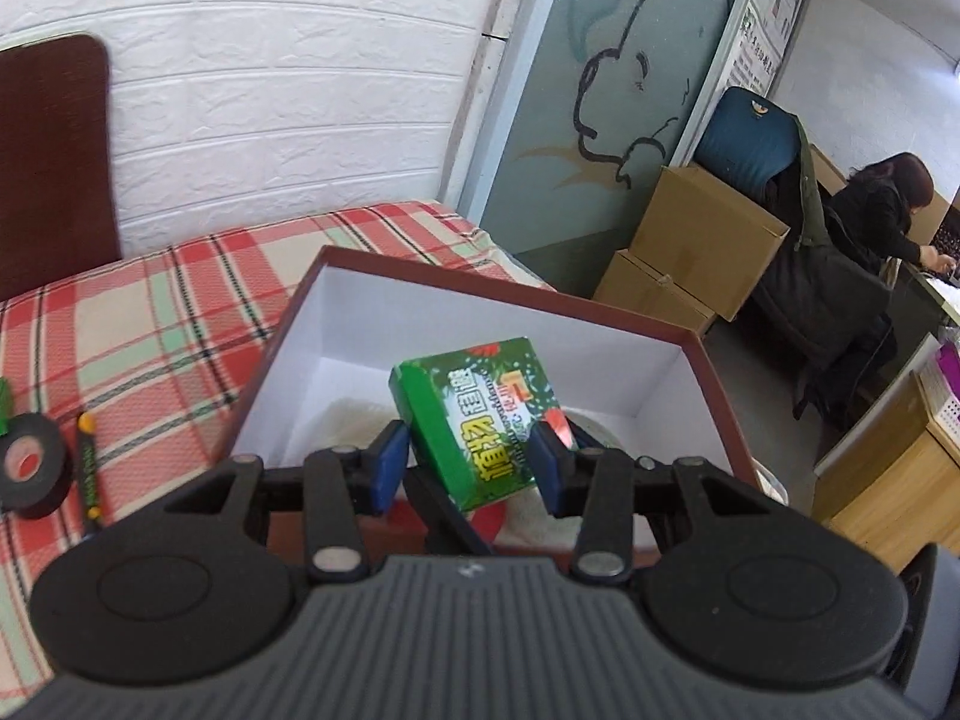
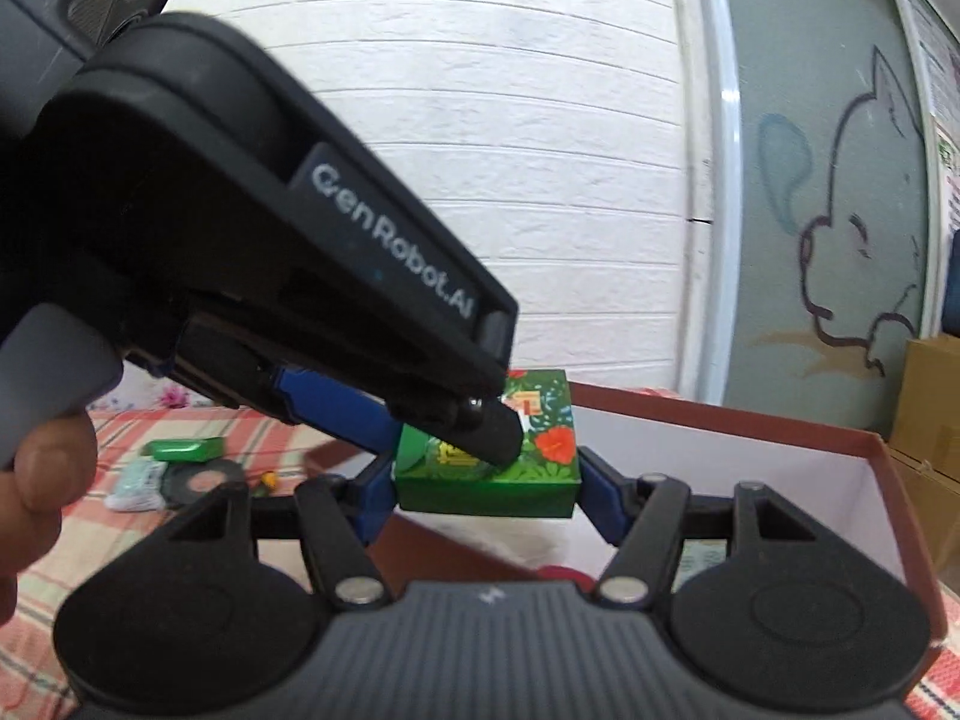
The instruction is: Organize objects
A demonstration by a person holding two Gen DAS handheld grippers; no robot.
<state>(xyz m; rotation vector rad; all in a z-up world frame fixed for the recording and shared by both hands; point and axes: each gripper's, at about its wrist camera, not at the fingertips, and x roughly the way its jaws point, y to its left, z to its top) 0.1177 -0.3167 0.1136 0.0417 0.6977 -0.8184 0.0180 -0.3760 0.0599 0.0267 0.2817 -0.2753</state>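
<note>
A green printed box is gripped between the blue pads of my left gripper, held tilted over the open brown box with white inside. In the right wrist view the same green box sits between the blue pads of my right gripper, which close on its two sides, above the brown box's rim. The left gripper's body crosses in front and reaches onto the green box from above.
On the plaid cloth lie a black tape roll, a thin pen-like object, another green box and a small packet. Cardboard boxes and a seated person are to the right.
</note>
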